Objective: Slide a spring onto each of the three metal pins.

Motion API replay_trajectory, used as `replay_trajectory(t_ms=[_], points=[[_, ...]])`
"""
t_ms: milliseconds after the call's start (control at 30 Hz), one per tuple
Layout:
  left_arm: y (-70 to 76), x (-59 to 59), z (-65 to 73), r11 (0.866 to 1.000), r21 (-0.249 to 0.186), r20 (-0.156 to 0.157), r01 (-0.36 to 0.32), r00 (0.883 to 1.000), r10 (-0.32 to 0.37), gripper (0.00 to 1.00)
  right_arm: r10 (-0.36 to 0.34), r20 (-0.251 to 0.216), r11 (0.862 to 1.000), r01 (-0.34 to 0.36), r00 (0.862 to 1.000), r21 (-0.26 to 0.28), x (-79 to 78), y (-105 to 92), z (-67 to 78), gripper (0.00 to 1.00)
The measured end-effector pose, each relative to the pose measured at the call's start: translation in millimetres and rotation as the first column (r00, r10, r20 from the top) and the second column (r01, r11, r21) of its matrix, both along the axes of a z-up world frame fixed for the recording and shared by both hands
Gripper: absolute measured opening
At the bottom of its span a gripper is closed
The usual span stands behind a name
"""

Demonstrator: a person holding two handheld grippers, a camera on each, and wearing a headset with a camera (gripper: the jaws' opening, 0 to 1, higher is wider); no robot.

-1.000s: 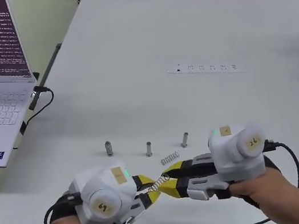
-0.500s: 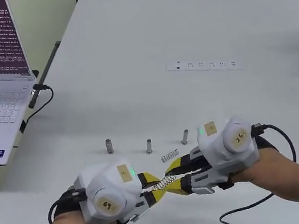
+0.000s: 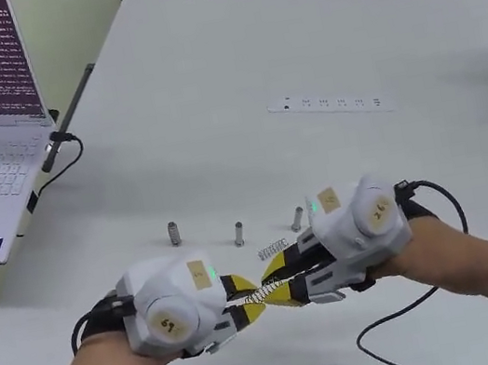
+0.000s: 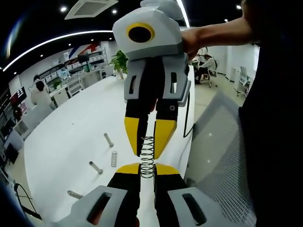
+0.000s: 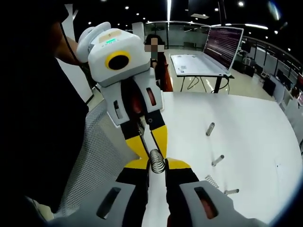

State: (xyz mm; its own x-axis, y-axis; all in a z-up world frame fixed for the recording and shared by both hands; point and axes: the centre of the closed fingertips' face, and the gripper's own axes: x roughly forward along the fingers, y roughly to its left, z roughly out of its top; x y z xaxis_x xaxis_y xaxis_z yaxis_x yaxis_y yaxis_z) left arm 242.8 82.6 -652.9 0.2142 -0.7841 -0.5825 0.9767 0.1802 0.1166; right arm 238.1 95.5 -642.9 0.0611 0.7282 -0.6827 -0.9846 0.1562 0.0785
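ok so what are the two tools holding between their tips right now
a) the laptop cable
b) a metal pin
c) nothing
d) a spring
d: a spring spans the gap between the facing tips of the left tool and the right tool, with each tool closed on one end of it.

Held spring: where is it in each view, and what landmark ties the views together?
Head view: held spring bottom centre, between the yellow jaws.
Left gripper view: held spring at centre, upright in the picture.
Right gripper view: held spring lower centre, nearly end-on.
Shared landmark: loose spring lying on the table.
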Motion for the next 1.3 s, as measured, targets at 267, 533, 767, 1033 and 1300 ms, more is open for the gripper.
replay_trajectory(t_ms=[267,533,767,1033,1300], points=[[-0.1,-3.0,-0.2,0.999,0.012,0.000,0.035,0.999,-0.035,0.02,0.042,0.003,0.999,-0.042,0.999,-0.003,-5.0,-0.9,-0.3,0.09],[-0.8,-3.7,-3.1,0.999,0.010,-0.014,0.033,0.999,-0.033,0.02,0.039,0.007,0.999,-0.038,0.999,-0.014,-5.7,-1.4,-2.7,0.08],[-2.4,-3.7,-5.9,1.000,-0.002,-0.034,0.022,0.999,-0.022,0.03,0.017,-0.004,1.000,-0.017,1.000,-0.009,-5.7,-3.5,-5.5,0.08],[5.8,6.1,-5.8,1.000,0.002,-0.034,-0.013,0.999,0.013,0.08,-0.047,-0.026,0.999,0.047,0.999,0.020,1.3,-11.7,-1.7,0.08],[19.3,15.0,-5.1,0.993,-0.034,-0.080,-0.112,0.991,0.109,0.14,-0.099,-0.024,0.995,0.099,0.995,0.026,6.3,-21.7,-0.3,0.08]])
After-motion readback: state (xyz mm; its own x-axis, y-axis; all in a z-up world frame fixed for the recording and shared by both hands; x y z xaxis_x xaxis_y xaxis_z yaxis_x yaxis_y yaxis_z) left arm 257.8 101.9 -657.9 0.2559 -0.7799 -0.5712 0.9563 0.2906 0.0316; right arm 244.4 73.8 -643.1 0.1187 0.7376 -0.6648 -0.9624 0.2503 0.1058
